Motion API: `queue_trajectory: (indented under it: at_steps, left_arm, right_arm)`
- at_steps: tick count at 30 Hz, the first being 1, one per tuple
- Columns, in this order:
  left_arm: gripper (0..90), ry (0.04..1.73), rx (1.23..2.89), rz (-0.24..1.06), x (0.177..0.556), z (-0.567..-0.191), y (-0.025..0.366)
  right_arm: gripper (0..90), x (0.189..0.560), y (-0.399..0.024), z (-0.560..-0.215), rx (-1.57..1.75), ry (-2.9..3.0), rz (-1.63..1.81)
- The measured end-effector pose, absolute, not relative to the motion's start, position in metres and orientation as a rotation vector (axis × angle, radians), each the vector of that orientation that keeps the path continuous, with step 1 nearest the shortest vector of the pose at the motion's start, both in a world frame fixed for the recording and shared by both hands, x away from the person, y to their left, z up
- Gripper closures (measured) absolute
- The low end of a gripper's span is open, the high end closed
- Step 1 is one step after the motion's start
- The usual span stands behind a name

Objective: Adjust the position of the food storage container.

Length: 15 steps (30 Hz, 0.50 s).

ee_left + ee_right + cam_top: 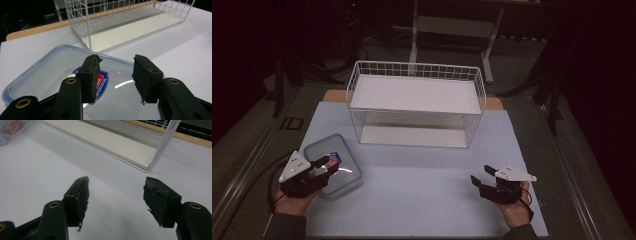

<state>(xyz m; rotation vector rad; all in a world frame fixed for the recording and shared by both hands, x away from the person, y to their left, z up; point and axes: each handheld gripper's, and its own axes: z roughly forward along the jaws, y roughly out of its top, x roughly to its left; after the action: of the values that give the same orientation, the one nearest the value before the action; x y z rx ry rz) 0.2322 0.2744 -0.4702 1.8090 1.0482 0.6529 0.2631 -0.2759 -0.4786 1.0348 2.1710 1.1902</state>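
While hovering over the clear lidded container [62, 75] at lower left of the high view, left gripper [116, 75] spread, nothing between the pads, just the lid's blue-and-red label [101, 82] showing beneath. Poised low above the lid, tips near it; contact not clear from the pictures. Container sitting on the pale blue mat [422, 190], left of centre, just ahead of the left hand [292, 202]. Right gripper [116, 195] at lower right of the high view, also spread and empty, above bare mat, well apart from the container. Beyond both, upper centre, white wire rack [416, 102] with two shelves, open front facing the person.

Risks from here, as a guess: smooth, glossy lid, so pads closing on its flat top likely to slip off without catching an edge. Single-sided grip on a rim could tilt the box and shift whatever lies inside. Pushing down instead of pinching could skid it across the mat toward the rack.
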Motion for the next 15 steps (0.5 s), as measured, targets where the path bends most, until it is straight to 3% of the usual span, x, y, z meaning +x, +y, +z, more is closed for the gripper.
queue_trajectory:
  at_steps: [6,15]
  left_arm:
    - [57.2,1.040,1.806,0.660,0.233,-0.468,0.275]
    - [70.2,1.112,1.783,0.646,0.235,-0.466,0.298]
  right_arm:
    - [34.9,0.262,-0.275,-0.478,1.033,2.167,1.186]
    - [33.1,0.262,-0.277,-0.479,1.050,2.154,1.189]
